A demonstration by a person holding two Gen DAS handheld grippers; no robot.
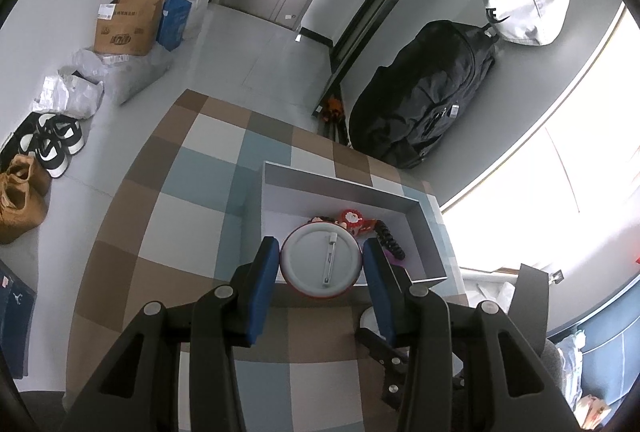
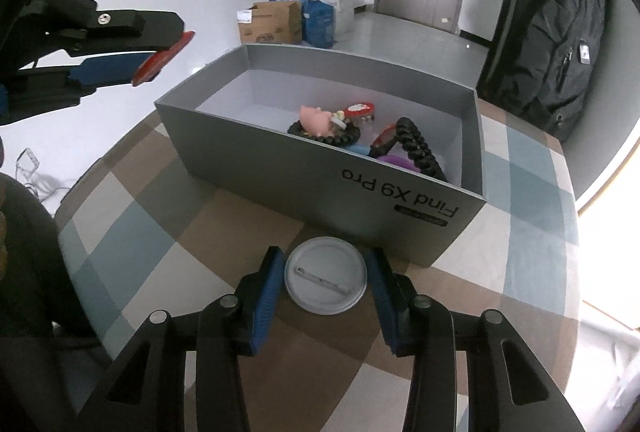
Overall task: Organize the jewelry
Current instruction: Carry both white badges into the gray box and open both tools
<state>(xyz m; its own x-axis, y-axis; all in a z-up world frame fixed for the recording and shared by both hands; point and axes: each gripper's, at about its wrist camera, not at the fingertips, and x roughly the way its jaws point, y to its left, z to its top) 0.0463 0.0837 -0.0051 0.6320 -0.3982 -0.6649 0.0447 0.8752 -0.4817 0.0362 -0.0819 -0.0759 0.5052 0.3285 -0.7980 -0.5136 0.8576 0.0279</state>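
Observation:
My left gripper (image 1: pixel 321 243) is shut on a round pin badge (image 1: pixel 322 264) with a red rim, its white back and pin facing me. It hangs over the near wall of the grey open box (image 1: pixel 344 187). From the right wrist view, the left gripper (image 2: pixel 160 49) hovers up left of the box (image 2: pixel 320 167) with the red-rimmed badge (image 2: pixel 164 57) edge-on. A second badge (image 2: pixel 326 280) lies white back up on the checked cloth before the box. My right gripper (image 2: pixel 326 253) brackets it, pads very close to its rim with thin gaps, resting at cloth level.
The box holds a pink pig charm (image 2: pixel 316 119), a black bead bracelet (image 2: pixel 320 135), a black braided band (image 2: pixel 416 143), a red badge (image 2: pixel 358 109) and a purple piece. A black backpack (image 2: pixel 552 63) leans against the wall past the round table (image 2: pixel 192 232). Cartons and shoes sit on the floor.

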